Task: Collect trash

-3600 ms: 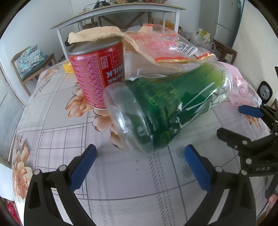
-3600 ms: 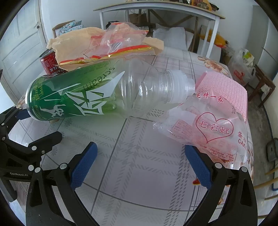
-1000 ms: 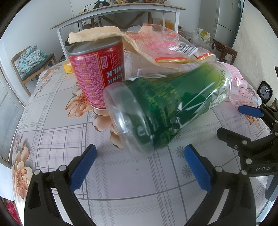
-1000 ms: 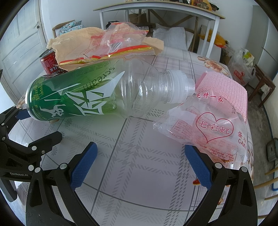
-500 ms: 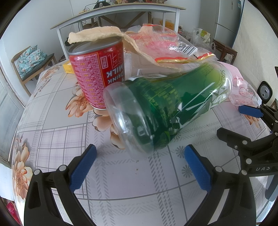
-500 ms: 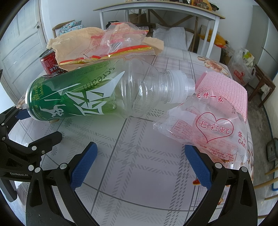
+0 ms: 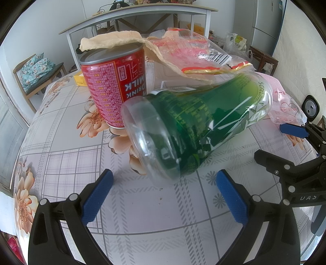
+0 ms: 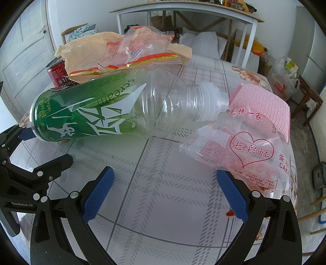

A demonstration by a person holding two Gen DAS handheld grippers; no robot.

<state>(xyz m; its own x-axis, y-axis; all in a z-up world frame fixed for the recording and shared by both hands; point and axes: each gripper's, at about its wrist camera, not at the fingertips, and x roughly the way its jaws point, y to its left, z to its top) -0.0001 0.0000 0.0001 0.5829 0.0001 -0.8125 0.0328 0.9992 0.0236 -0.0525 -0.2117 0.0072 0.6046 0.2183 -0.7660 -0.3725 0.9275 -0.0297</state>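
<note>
An empty plastic bottle [image 7: 195, 126] [image 8: 114, 108] with a green label lies on its side on the floral tablecloth, base toward the left wrist camera. A red milk-drink can [image 7: 116, 85] [image 8: 58, 74] stands upside down behind it, under brown paper [image 7: 114, 41] [image 8: 85, 53] and a clear red-printed wrapper [image 7: 195, 51] [image 8: 140, 44]. A pink cake bag [image 8: 244, 146] [image 7: 285, 104] lies by the bottle's cap [image 8: 212, 99]. My left gripper [image 7: 163, 195] is open just short of the bottle's base. My right gripper [image 8: 165, 193] is open over bare cloth between bottle and bag.
The table [image 7: 61, 163] drops off at the left and near edges. Behind it stand a white desk [image 7: 142, 14], a wooden chair with a cushion [image 7: 34, 69], a small stool [image 8: 309, 97] and plastic shopping bags [image 8: 285, 75] on the floor. A fridge [image 7: 264, 20] is at the back right.
</note>
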